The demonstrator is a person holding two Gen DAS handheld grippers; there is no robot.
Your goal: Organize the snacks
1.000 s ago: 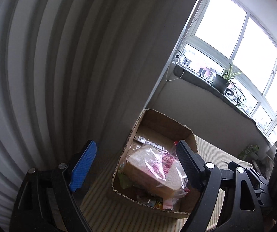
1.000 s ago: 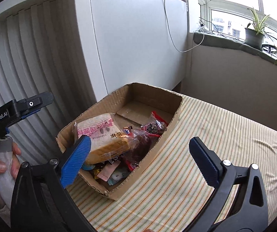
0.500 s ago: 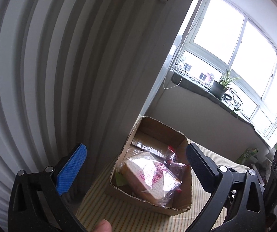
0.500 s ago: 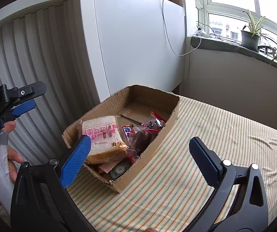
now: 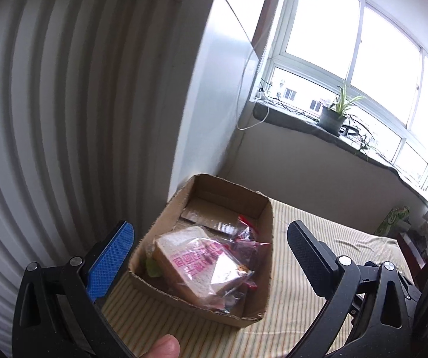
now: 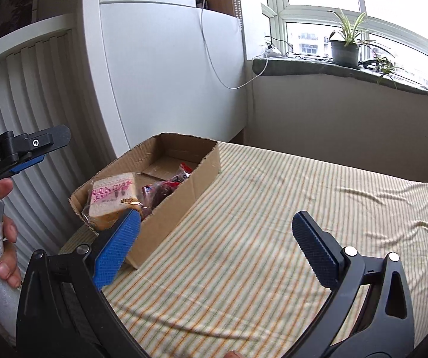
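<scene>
Cardboard box (image 5: 263, 211) on striped cloth (image 6: 273, 223), pushed toward white slatted wall. Bagged bread (image 5: 196, 259) at near end of box, atop smaller wrappers. Judged light, soft, crushable; film slippery. Best taken across short sides, gently. Left gripper (image 5: 211, 253) just opened to full spread, nothing between. Right gripper (image 6: 214, 244) wide apart, empty, right of box.

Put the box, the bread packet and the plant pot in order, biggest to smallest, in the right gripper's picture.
1. cardboard box
2. bread packet
3. plant pot, though it is far away, so it may only look smallest.
</scene>
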